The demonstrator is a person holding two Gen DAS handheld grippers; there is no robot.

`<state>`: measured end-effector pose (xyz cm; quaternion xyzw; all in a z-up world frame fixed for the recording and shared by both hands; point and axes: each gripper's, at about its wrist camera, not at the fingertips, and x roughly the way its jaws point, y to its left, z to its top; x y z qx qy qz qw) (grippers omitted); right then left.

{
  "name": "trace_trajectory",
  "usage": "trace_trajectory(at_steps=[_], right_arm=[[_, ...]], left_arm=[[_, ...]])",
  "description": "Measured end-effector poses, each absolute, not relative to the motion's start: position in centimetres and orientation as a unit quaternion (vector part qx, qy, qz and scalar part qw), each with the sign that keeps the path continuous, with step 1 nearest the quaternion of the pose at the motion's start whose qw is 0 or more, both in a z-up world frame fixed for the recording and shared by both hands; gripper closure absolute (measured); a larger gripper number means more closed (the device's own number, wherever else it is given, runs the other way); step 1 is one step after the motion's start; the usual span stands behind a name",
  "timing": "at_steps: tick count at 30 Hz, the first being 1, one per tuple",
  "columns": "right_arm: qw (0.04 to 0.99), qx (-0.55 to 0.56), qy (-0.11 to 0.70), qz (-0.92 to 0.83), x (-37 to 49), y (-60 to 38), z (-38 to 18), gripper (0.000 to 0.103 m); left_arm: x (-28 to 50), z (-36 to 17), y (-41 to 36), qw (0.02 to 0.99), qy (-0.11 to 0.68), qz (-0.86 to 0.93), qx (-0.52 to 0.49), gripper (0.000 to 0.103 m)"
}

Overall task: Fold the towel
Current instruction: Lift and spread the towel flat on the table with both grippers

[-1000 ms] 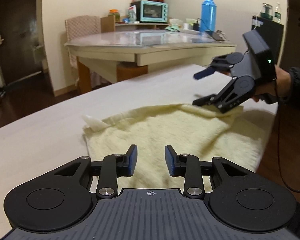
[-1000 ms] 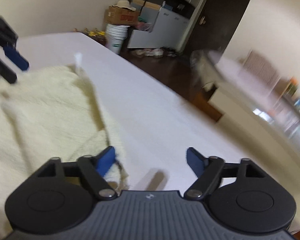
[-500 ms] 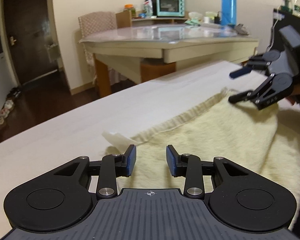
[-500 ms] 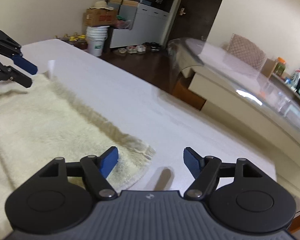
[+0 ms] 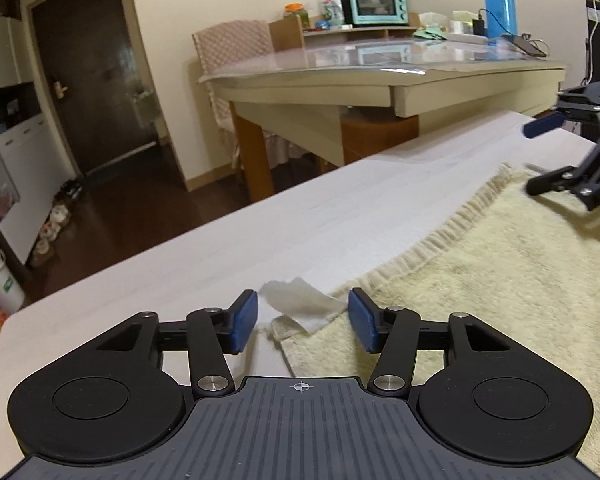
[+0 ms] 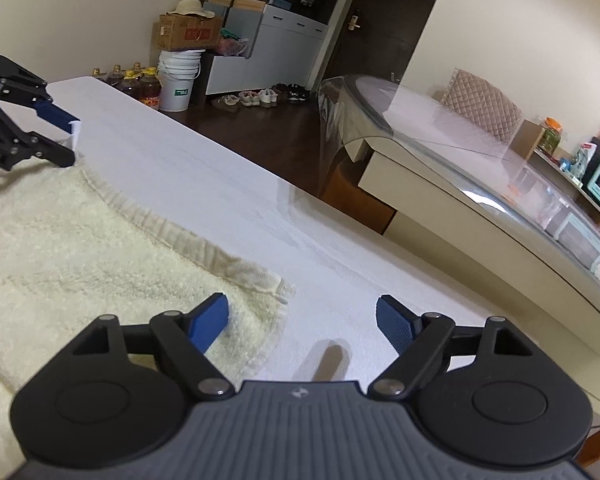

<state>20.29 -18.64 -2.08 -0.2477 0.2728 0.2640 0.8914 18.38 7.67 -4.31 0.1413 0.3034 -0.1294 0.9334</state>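
The towel [image 5: 500, 280] is pale cream-yellow with a ribbed hem, on a white table [image 5: 220, 248]. Gripper pads [image 5: 246, 320] are blue on black arms. The oven [image 5: 376, 2] looks mint, perhaps teal.

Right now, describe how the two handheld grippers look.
The left gripper and right gripper match: black linkage arms with silver pivot screws, round black discs either side, a ribbed grey body with a small crosshair mark, and blue textured pads.

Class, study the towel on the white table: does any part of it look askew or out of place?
Yes. The white care tag at the cream towel's near-left corner is crumpled and sticks up off the white table, between the open left hand-held gripper's pads. The rest lies fairly flat.
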Motion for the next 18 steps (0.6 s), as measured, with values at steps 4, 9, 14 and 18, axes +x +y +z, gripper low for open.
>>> trace_trajectory(at_steps=[4, 9, 14, 18], right_arm=[[0.898, -0.207, 0.254, 0.292, 17.0, -20.2, 0.2, 0.023], [0.884, -0.196, 0.235, 0.354, 11.3, -21.8, 2.2, 0.023], [0.839, -0.29, 0.219, 0.406, 4.1, -22.5, 1.9, 0.047], [0.82, -0.303, 0.251, 0.415, 1.7, -23.0, 0.7, 0.054]], left_arm=[[19.2, -4.4, 7.4, 0.934, 0.298, -0.117, 0.161, 0.045], [20.0, -4.4, 7.8, 0.935, 0.301, -0.108, 0.156, 0.043], [18.9, -3.4, 7.7, 0.937, 0.297, -0.109, 0.148, 0.051], [16.0, -2.1, 7.1, 0.941, 0.282, -0.127, 0.14, 0.051]])
